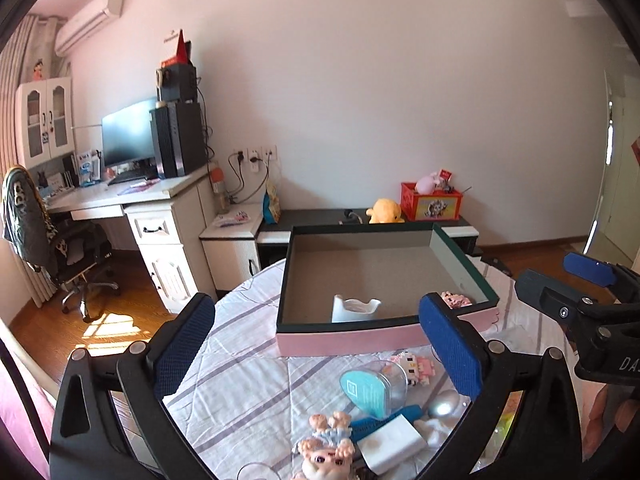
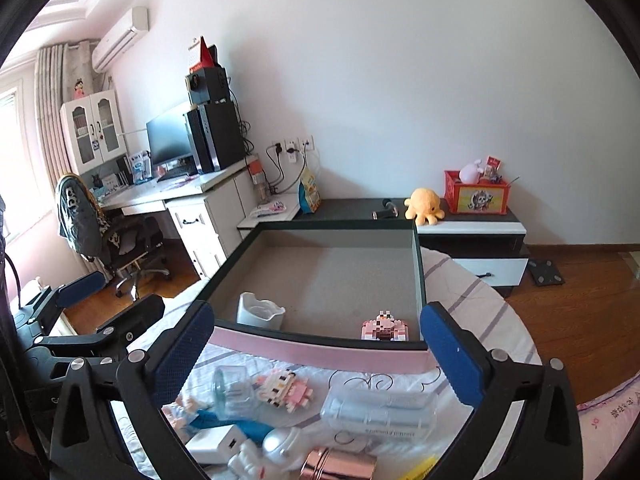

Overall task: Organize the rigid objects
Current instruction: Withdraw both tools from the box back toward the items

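Resting on the striped bed (image 2: 472, 292), a pink-sided box (image 2: 320, 354) holds a white cup (image 2: 258, 314) and a pixel-block figure (image 2: 385, 326); both the left gripper (image 1: 316, 344) and right gripper (image 2: 318, 350) show fingers spread wide, empty.

Box (image 2: 320, 350): wide shallow tray with pink outer wall, dark green rim and grey floor; lies flat on the striped bedspread.
White cup (image 2: 259, 314): wavy-rimmed, upright inside the box at its near left.
Pink block figure (image 2: 385, 327): inside the box, near right corner, against the front wall.
Second block figure (image 2: 285, 389): pink and white, on the bedspread just in front of the box.
Clear jar (image 2: 234, 392): on its side, beside the second block figure.
Clear tube case (image 2: 380, 412): lying flat, to the right.
White charger block (image 2: 214, 446): near edge.
Rose-gold tin (image 2: 340, 465): on its side, nearest.
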`<action>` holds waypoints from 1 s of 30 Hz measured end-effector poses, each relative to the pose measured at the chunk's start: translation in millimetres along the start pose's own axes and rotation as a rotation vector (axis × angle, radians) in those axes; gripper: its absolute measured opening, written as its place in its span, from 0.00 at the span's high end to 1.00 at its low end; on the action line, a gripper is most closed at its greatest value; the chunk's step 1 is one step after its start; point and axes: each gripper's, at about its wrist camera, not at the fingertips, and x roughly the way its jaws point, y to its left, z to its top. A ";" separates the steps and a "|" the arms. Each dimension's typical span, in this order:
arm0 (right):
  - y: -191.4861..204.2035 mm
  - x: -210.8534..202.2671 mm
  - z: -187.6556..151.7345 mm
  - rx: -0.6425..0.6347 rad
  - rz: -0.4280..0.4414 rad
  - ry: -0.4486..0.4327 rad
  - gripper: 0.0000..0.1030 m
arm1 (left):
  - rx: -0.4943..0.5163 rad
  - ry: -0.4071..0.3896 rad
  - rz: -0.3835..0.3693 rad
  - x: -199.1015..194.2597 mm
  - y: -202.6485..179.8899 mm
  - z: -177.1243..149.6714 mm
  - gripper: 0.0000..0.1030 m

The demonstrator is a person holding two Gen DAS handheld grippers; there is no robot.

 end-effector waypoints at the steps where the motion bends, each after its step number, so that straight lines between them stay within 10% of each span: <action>1: 4.6 -15.5 -2.6 -0.005 -0.021 -0.023 0.00 | 0.003 -0.015 0.015 -15.3 -0.2 -3.3 0.00; 16: 54.8 -179.9 -53.6 -0.064 -0.218 -0.233 0.00 | -0.017 -0.129 0.021 -171.5 12.2 -52.6 0.00; 30: 56.3 -225.5 -64.5 -0.067 -0.261 -0.298 0.00 | -0.027 -0.184 0.038 -208.9 17.9 -57.7 0.00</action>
